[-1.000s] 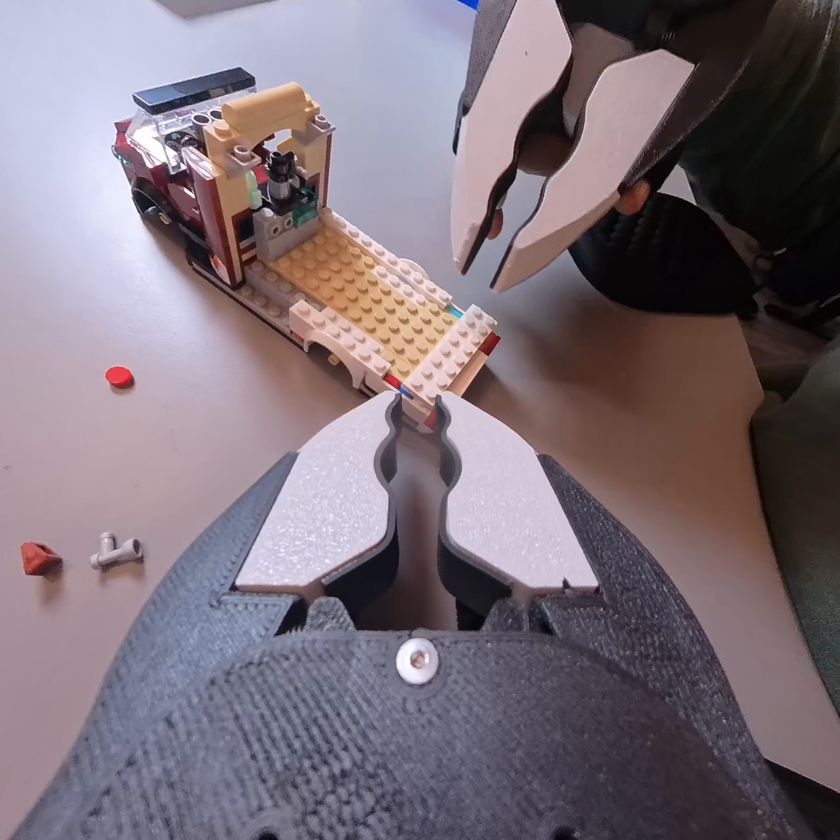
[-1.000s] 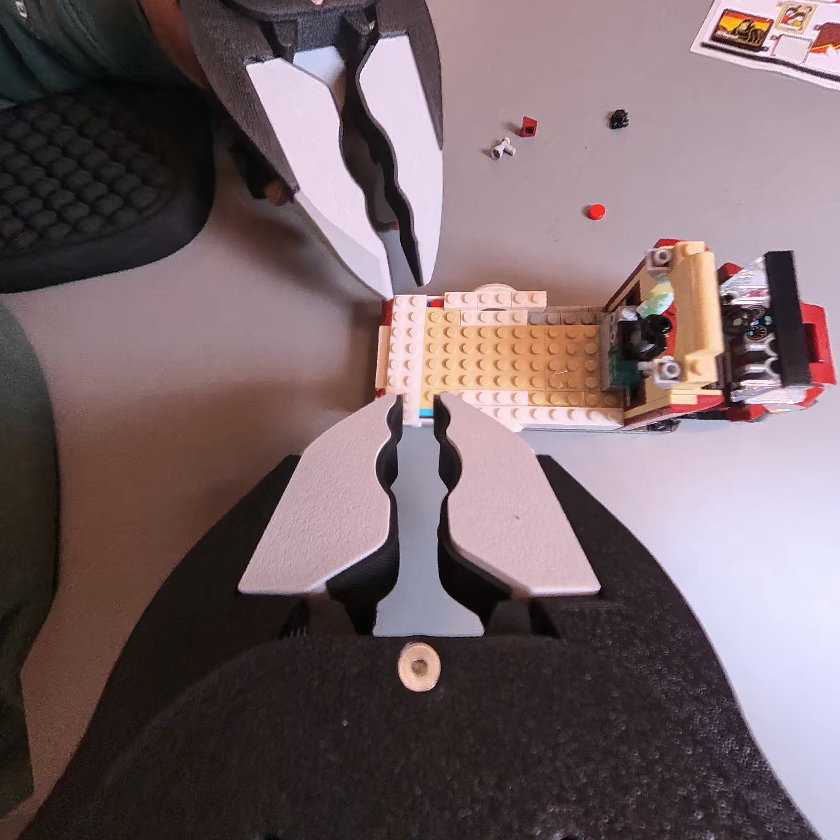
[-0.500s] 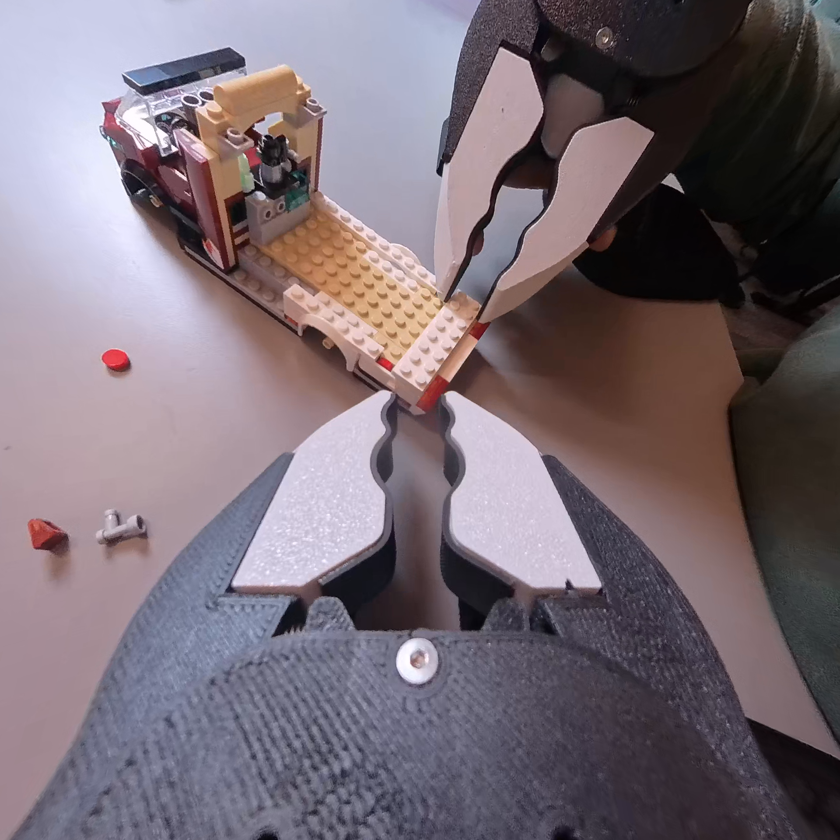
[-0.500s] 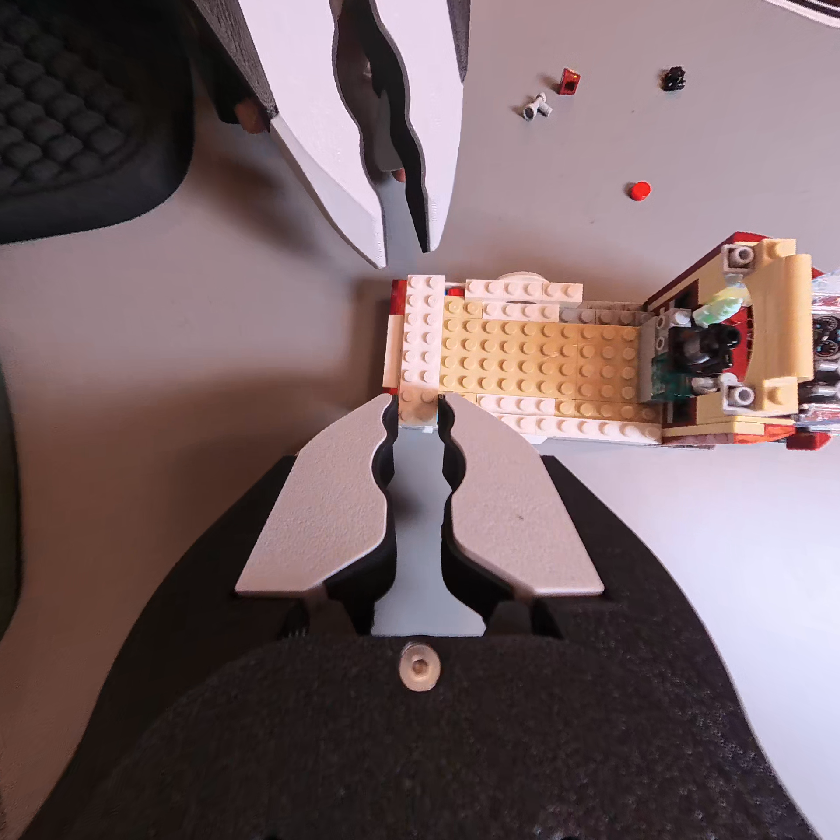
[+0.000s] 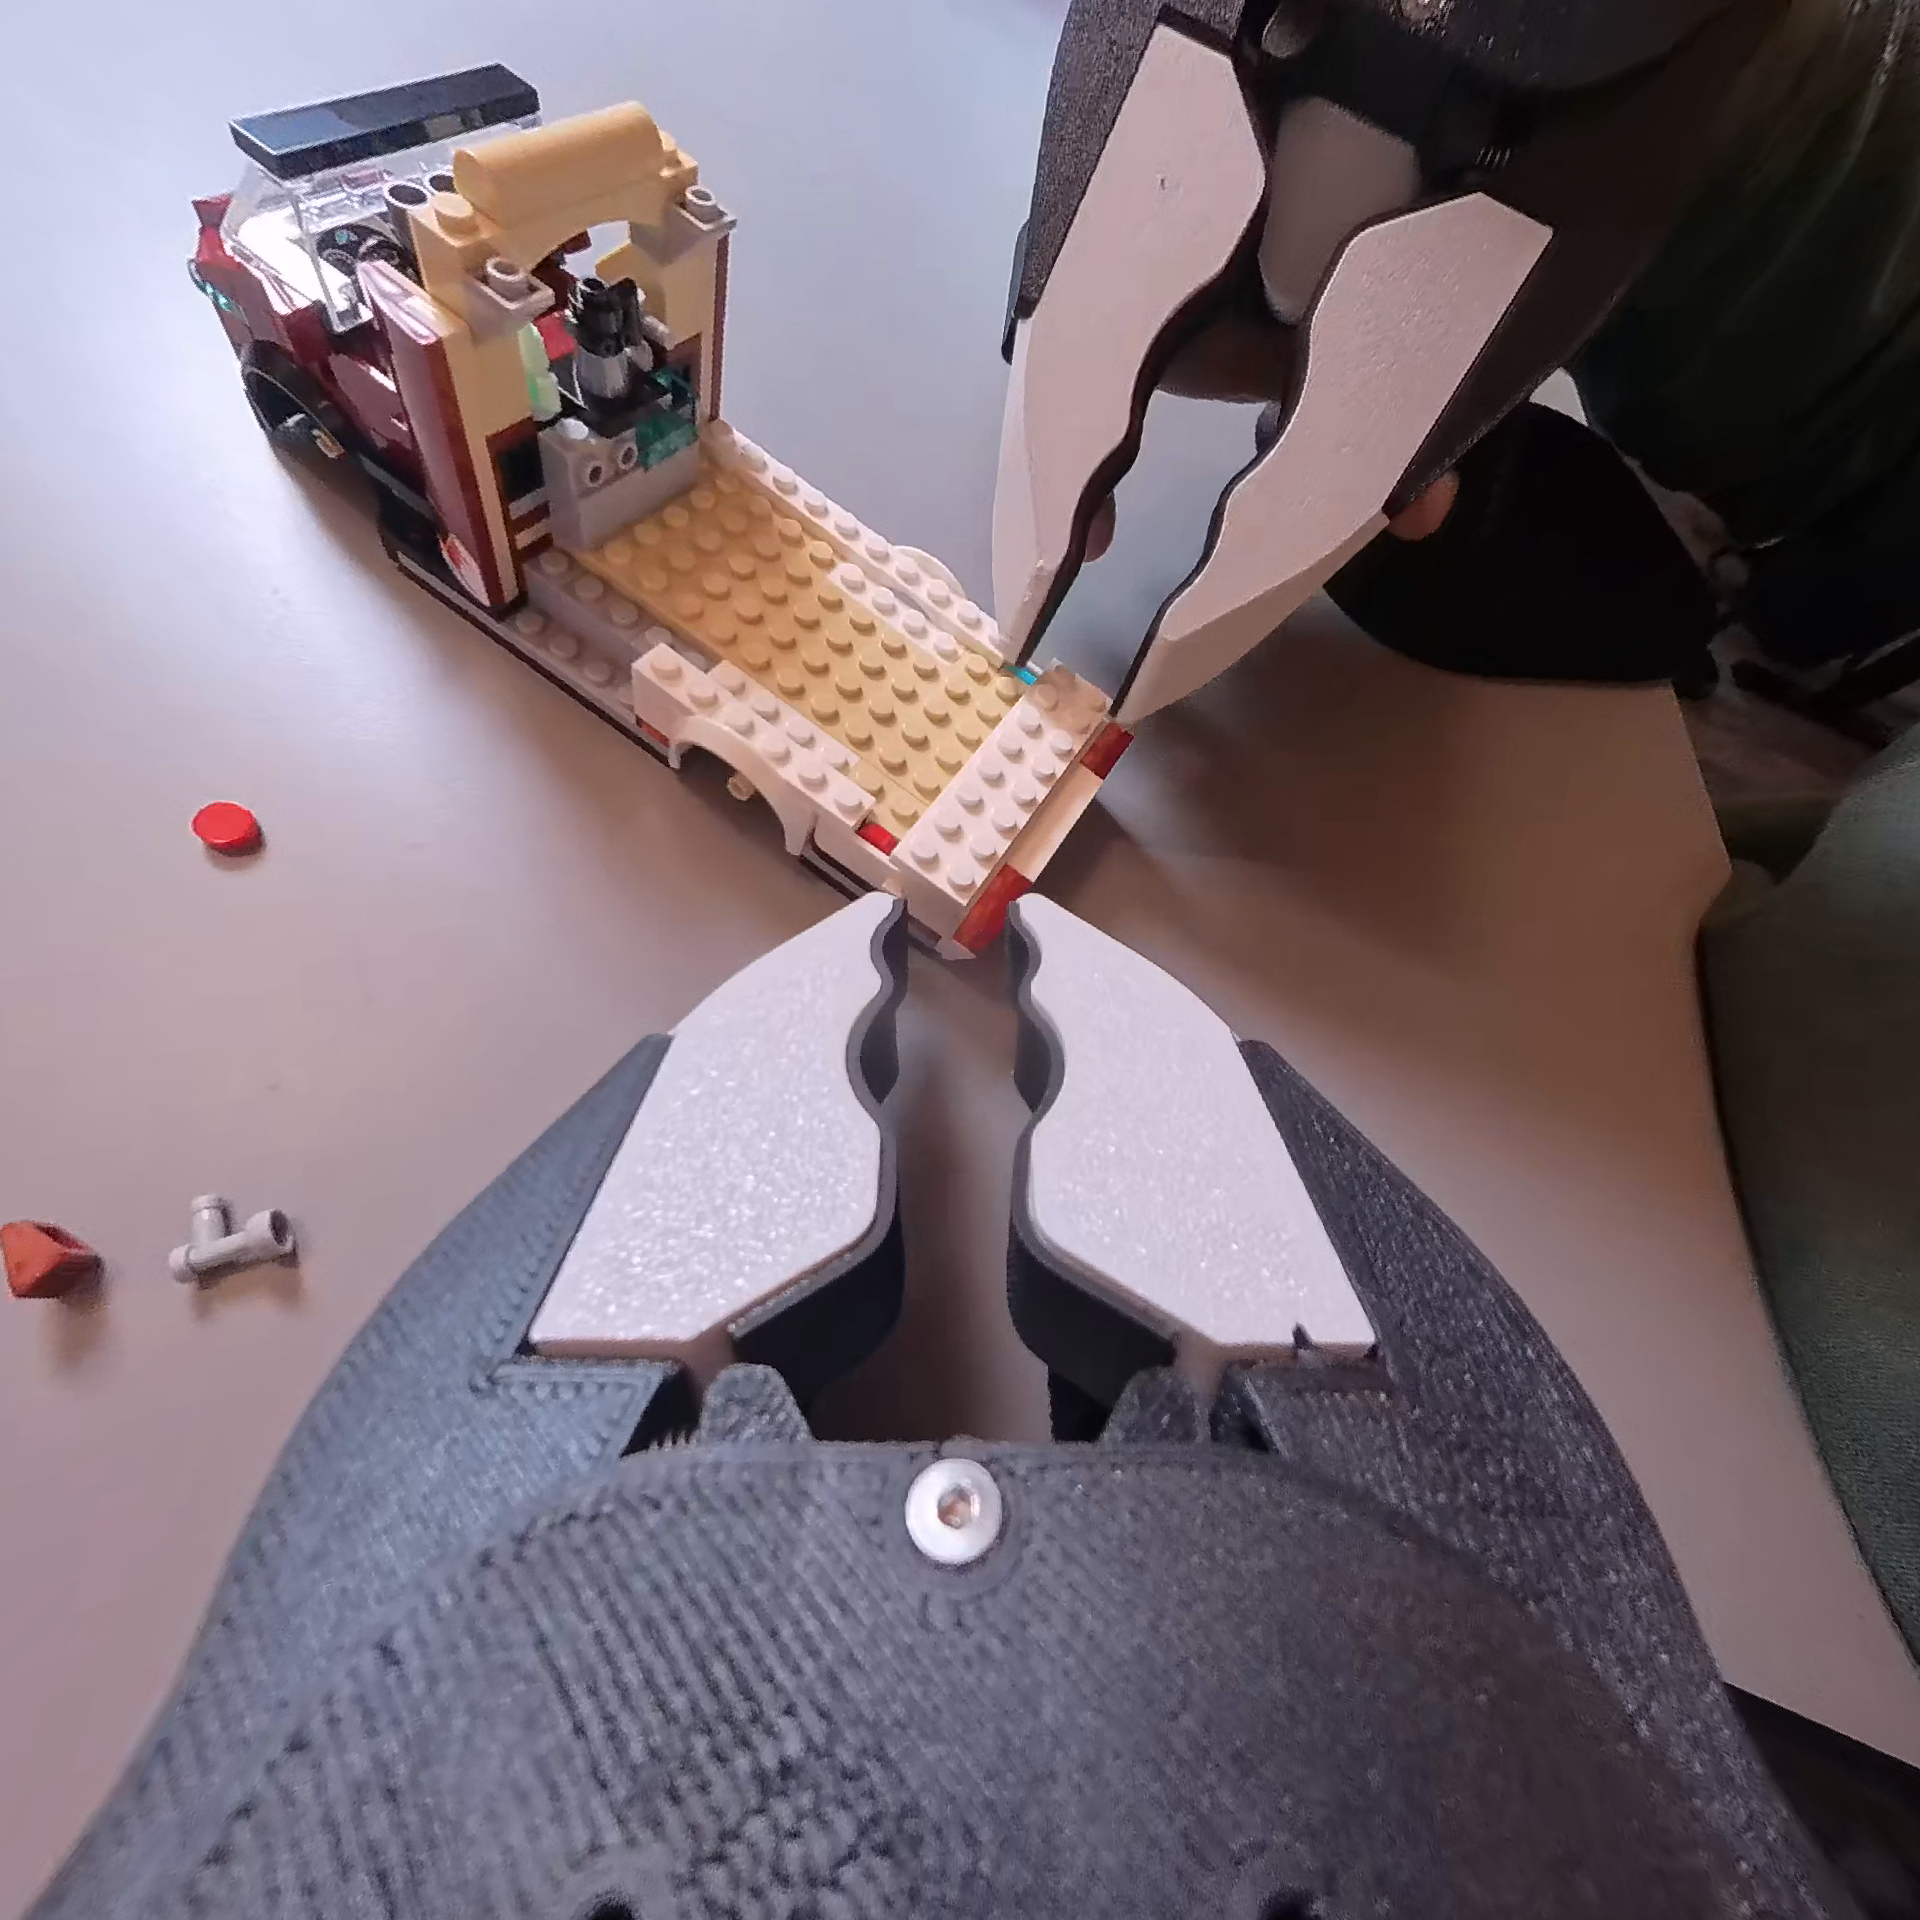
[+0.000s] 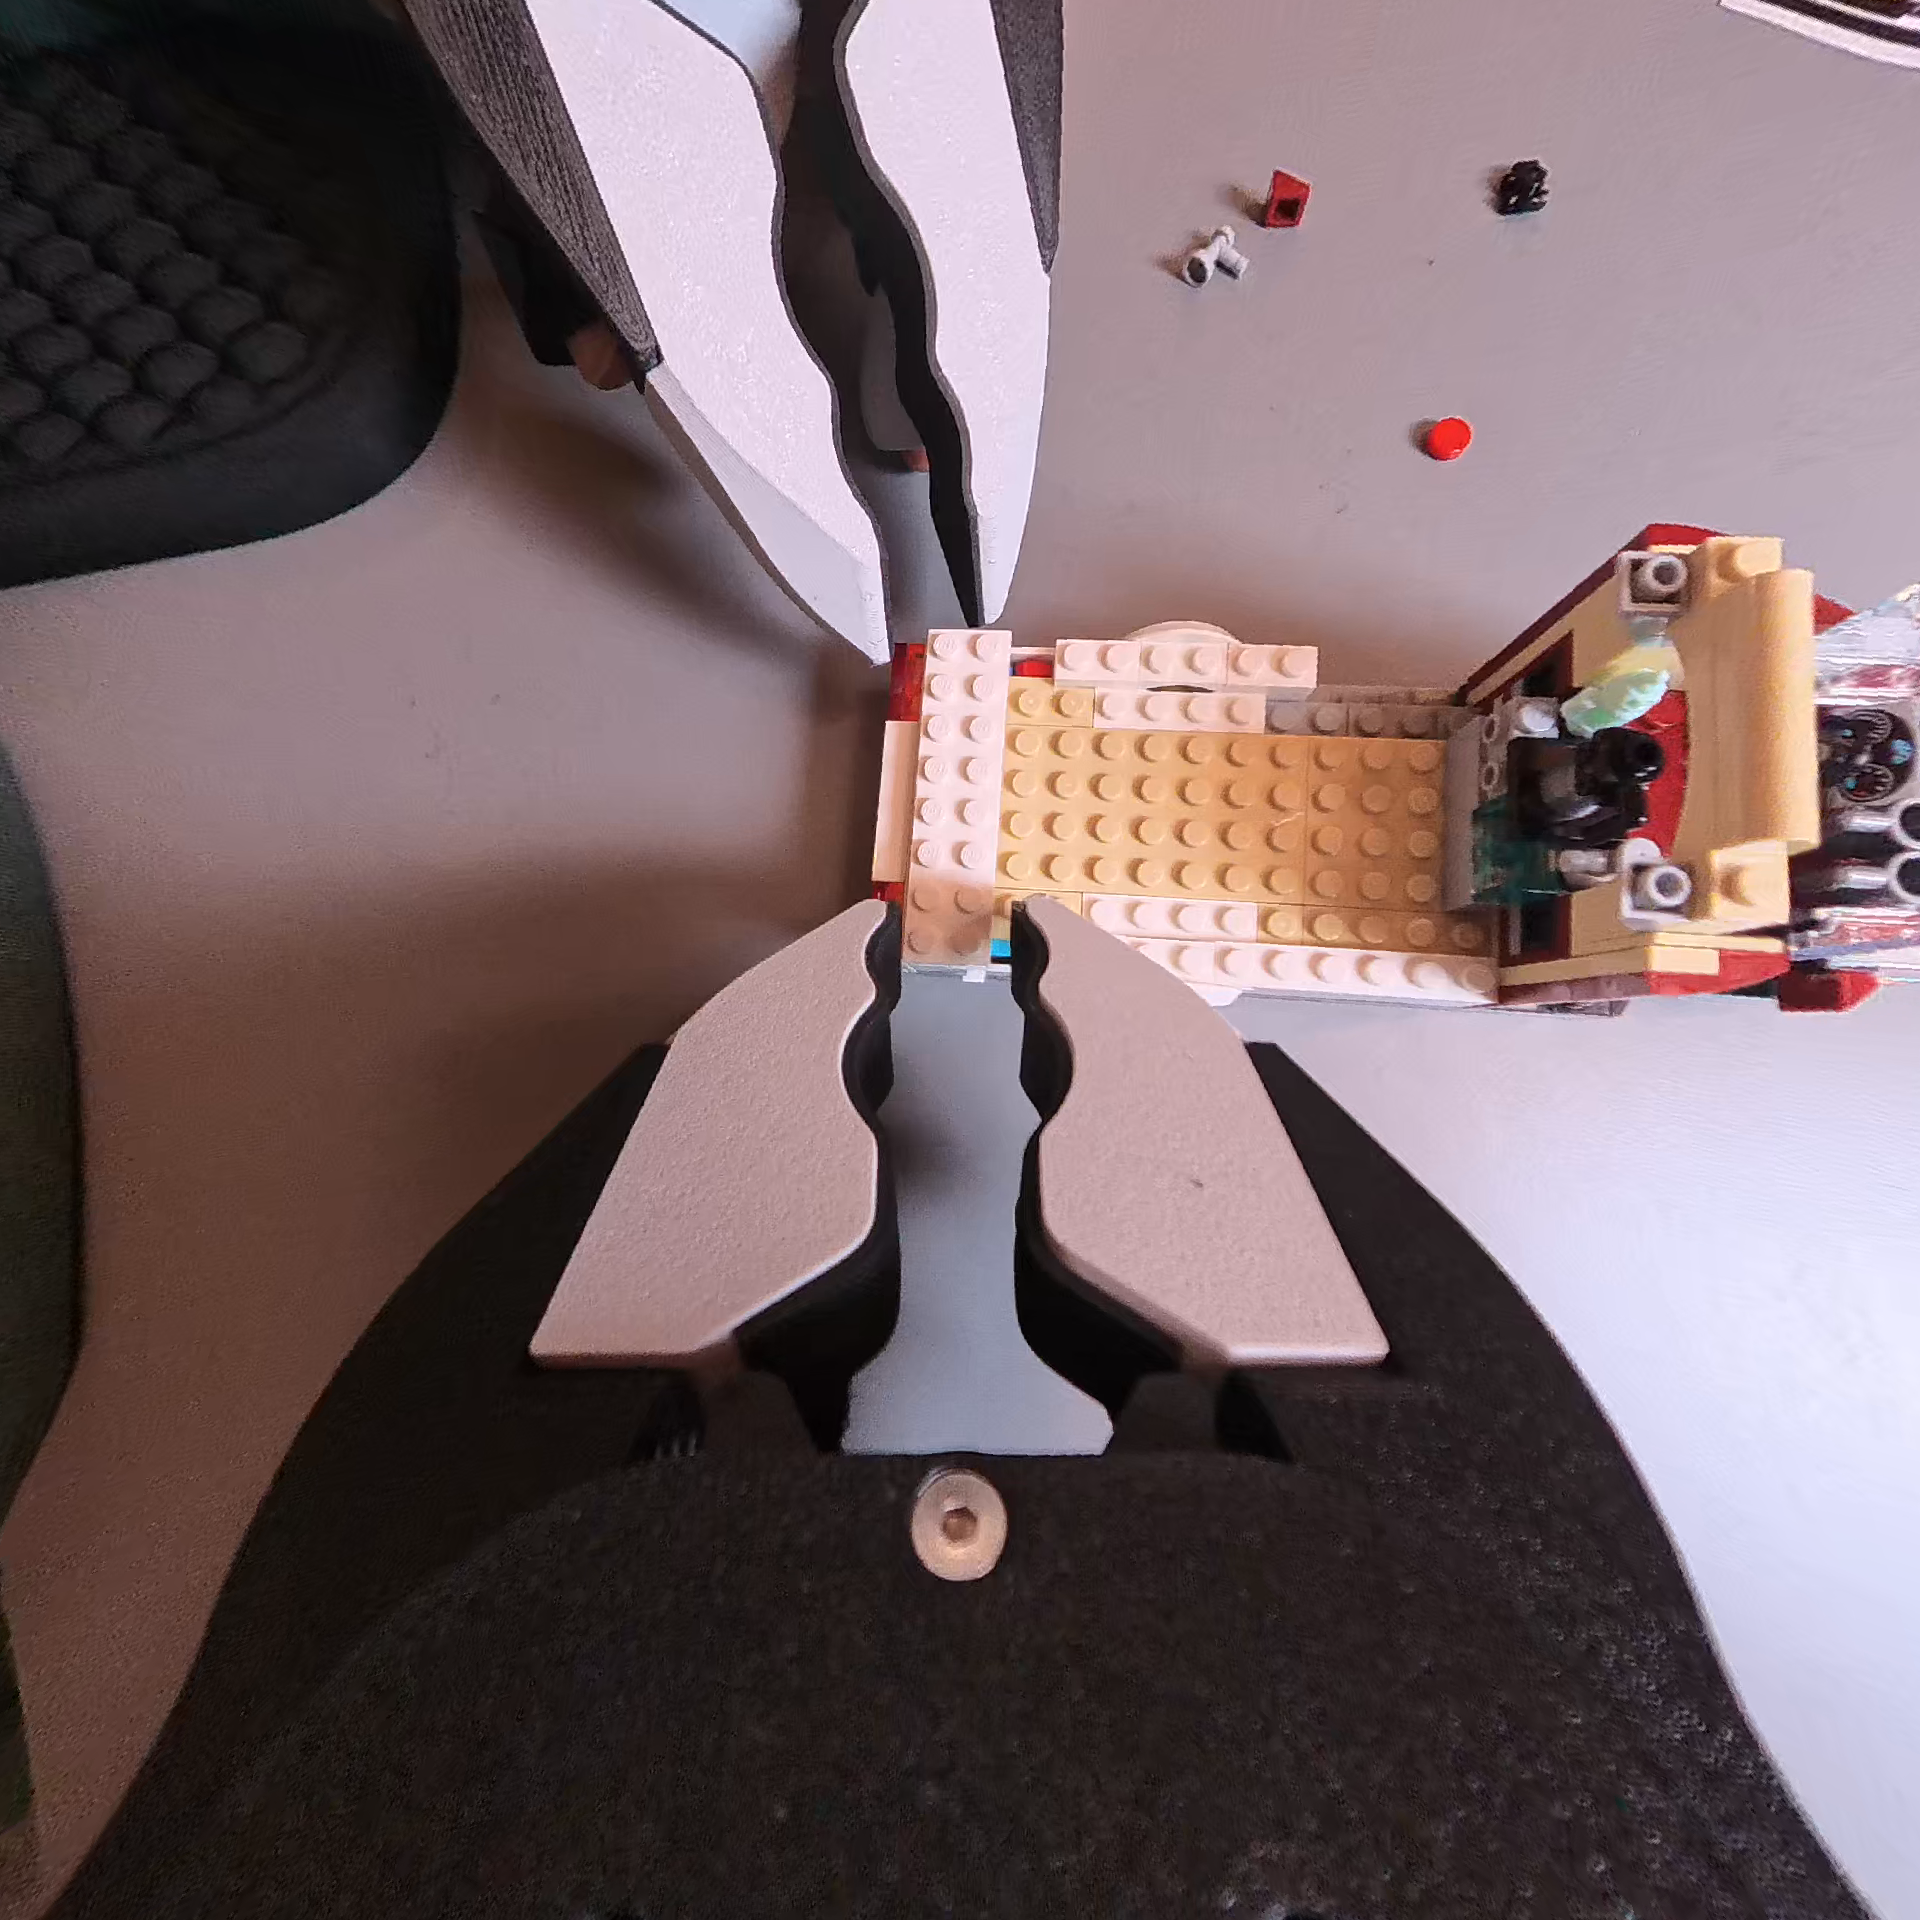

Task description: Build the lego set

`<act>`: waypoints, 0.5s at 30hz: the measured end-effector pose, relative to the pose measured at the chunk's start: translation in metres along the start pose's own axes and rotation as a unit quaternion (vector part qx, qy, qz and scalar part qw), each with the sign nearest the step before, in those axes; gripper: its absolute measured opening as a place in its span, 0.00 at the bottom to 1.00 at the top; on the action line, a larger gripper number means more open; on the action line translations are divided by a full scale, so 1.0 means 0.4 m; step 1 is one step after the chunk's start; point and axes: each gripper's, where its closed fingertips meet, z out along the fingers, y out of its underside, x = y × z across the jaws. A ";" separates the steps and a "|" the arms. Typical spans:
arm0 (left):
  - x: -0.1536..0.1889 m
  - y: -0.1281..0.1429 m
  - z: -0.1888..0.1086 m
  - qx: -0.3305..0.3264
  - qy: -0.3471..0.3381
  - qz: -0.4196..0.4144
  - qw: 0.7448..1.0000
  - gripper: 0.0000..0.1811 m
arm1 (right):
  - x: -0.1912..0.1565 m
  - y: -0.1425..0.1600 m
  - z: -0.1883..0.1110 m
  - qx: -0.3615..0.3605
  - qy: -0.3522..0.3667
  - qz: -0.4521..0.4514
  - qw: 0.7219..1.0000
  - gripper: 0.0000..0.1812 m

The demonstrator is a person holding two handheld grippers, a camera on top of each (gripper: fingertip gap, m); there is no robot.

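A part-built Lego truck (image 5: 810, 665) with a dark red cab and a tan studded bed stands on the table; it also shows in the right wrist view (image 6: 1195, 810). A white plate (image 5: 997, 800) lies across its rear end (image 6: 956, 769). My left gripper (image 5: 956, 914) has its fingers narrowly apart on either side of one end of that plate, and also shows in the right wrist view (image 6: 930, 639). My right gripper (image 6: 954, 916) straddles the plate's other end the same way, reaching down from above (image 5: 1075, 681). Contact under the tips is hidden.
Loose pieces lie beyond the truck: a red round tile (image 5: 227, 828), a grey T-shaped piece (image 5: 234, 1236), a dark red slope (image 5: 47, 1257) and a small black piece (image 6: 1522, 187). A black cushioned seat (image 6: 156, 312) sits past the table edge (image 5: 1704, 935). The left gripper's tips are roughly 6 cm from the right gripper's. From my left tips it is roughly 10 cm to the grey T-shaped piece (image 5: 234, 1236); from my right, 15 cm. The right camera catches it too, in the right wrist view (image 6: 1215, 262).
My right gripper has come down from above the truck onto one end of the white plate, its jaws a little wider. My left gripper stays at the other end.
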 end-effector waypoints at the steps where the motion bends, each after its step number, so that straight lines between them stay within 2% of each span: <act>1: 0.000 0.000 0.000 0.000 -0.001 0.000 1.000 0.10 | 0.000 -0.003 -0.003 0.004 -0.002 0.001 1.000 0.11; 5: 0.000 -0.002 0.003 0.001 0.000 -0.002 1.000 0.09 | -0.003 -0.024 -0.009 0.016 -0.007 0.005 1.000 0.08; 15: 0.004 0.003 0.011 -0.008 -0.003 0.001 1.000 0.10 | -0.001 -0.024 0.024 -0.028 -0.001 -0.004 1.000 0.07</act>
